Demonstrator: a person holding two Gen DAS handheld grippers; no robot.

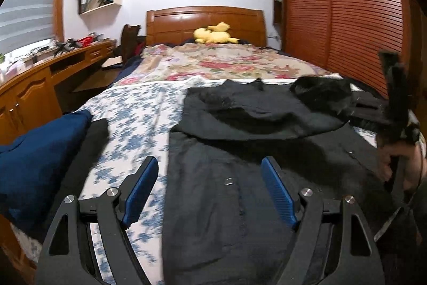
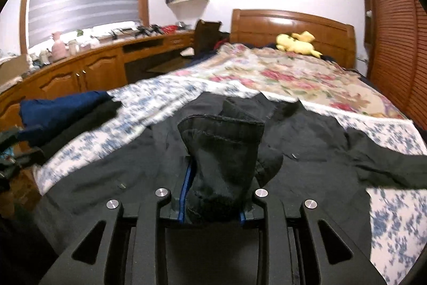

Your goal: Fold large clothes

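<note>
Now we clench right gripper (image 2: 213, 194) on the black jacket (image 1: 240, 178) sleeve cuff (image 2: 221, 140) (to fold inward); left gripper (image 1: 210, 191) hangs unclenched above jacket.

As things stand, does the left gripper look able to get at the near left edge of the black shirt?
Probably yes: the left gripper is open, holds nothing, and the black shirt edge lies flat between its fingers, nothing covering it.

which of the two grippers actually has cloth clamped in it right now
The right gripper: its blue-padded jaws pinch a bunched sleeve of the black button-up jacket spread on the floral bedsheet. The left gripper hangs open and empty above the jacket.
</note>
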